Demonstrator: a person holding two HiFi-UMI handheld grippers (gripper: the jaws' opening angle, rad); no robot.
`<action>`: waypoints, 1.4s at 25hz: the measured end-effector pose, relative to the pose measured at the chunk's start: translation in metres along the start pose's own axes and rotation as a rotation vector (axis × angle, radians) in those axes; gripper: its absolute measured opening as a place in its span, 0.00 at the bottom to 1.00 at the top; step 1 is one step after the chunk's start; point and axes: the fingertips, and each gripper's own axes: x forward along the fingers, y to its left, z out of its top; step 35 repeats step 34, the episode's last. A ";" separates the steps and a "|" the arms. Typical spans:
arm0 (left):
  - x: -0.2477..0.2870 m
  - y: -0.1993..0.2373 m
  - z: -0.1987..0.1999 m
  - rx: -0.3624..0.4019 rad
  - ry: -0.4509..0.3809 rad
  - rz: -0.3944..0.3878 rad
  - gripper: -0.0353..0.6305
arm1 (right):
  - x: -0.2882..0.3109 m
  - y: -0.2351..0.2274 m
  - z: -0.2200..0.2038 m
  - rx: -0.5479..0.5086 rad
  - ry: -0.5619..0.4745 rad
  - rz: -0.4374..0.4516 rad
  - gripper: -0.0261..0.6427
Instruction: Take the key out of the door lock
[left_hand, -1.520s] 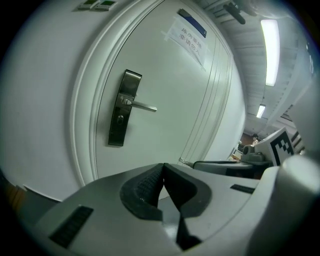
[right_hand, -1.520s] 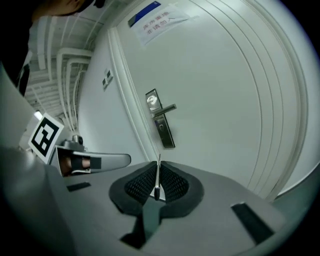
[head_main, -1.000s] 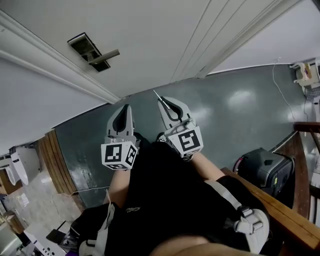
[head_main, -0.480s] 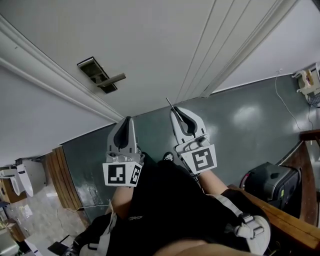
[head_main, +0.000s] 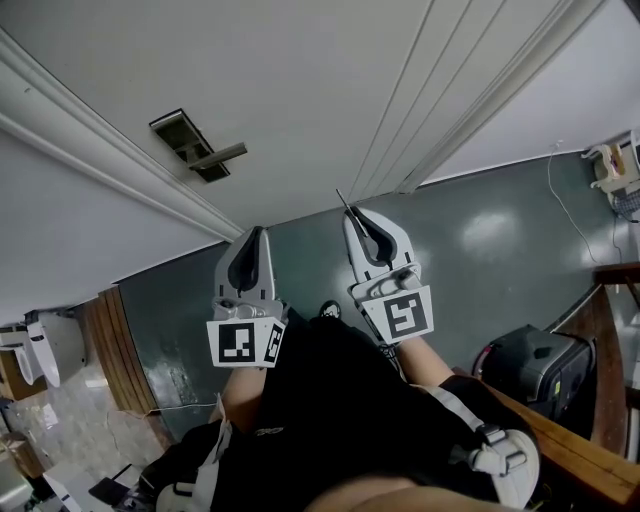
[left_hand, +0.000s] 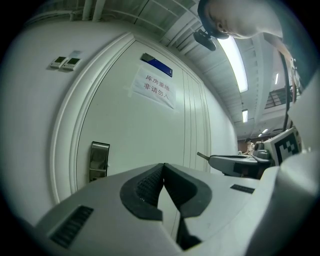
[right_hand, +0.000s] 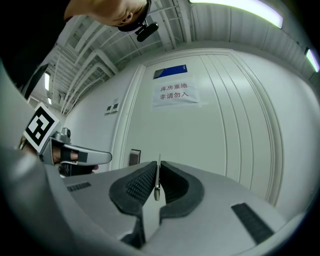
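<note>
Fingers (right_hand: 142, 186) of the right gripper (right_hand: 157, 167) clamp the key (right_hand: 157, 181), held apart from the door (right_hand: 215, 135); left gripper (left_hand: 163, 169) closed, empty.

On the white panelled door (right_hand: 215, 125) before you, the upright metal lock plate (right_hand: 134, 157) sits at its left edge and the white paper notice (right_hand: 177, 95) high on it. Your right gripper (right_hand: 158, 164), before the door, grips the thin metal key (right_hand: 157, 187).

Workplace corridor — white panelled door (left_hand: 135, 130), paper notice (left_hand: 156, 86) in Chinese, ceiling strip lights (left_hand: 234, 55), grey-green floor (head_main: 480, 230)
</note>
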 end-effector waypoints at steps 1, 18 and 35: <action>0.000 -0.001 0.000 0.001 -0.003 0.002 0.09 | -0.001 -0.001 -0.001 -0.001 -0.002 -0.001 0.08; 0.007 -0.012 -0.004 0.044 0.009 0.001 0.09 | -0.011 -0.014 -0.008 0.019 0.015 -0.006 0.08; 0.005 -0.010 -0.009 0.037 0.021 -0.013 0.09 | -0.011 -0.009 -0.010 0.023 0.004 -0.012 0.08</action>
